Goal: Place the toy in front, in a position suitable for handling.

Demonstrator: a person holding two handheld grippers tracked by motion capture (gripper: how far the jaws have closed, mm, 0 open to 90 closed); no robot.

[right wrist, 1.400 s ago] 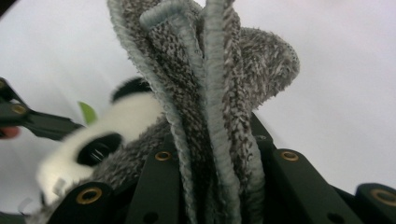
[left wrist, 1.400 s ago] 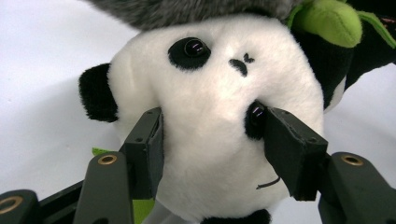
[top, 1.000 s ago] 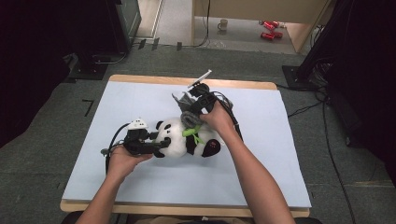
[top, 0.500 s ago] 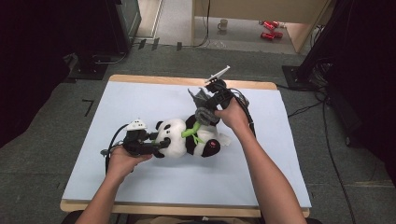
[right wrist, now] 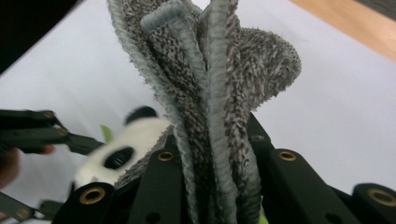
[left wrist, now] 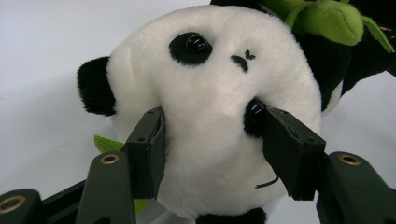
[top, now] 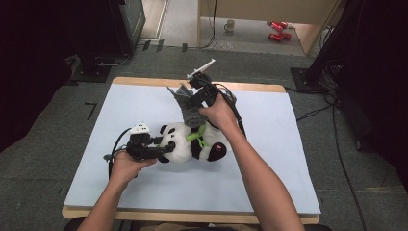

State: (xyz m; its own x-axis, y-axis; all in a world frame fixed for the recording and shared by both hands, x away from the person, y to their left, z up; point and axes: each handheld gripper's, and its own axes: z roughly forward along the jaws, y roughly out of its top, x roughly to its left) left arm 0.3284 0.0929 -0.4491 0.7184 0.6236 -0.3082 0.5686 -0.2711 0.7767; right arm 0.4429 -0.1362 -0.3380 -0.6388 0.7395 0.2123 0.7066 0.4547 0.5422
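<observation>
A black-and-white panda plush (top: 185,144) with a green leaf (top: 198,136) lies on its side in the middle of the pale mat (top: 269,159). My left gripper (top: 166,148) is shut on the panda's head; in the left gripper view the pads (left wrist: 148,147) press into the white face (left wrist: 219,84) from both sides. My right gripper (top: 191,98) is raised above the panda's body and is shut on a bunched grey knitted cloth (top: 190,114), which hangs down toward the plush. The right gripper view shows the cloth's folds (right wrist: 210,70) squeezed between the jaws, with the panda (right wrist: 133,137) blurred behind.
The mat lies on a wooden table (top: 260,87). A cable (top: 238,120) trails from the right gripper along the forearm. On the floor beyond the table there are a mug (top: 230,24), red cans (top: 276,30) and dark stands at both sides.
My right gripper has risen with the grey cloth, which now hangs higher over the panda. The left gripper and the panda have stayed put.
</observation>
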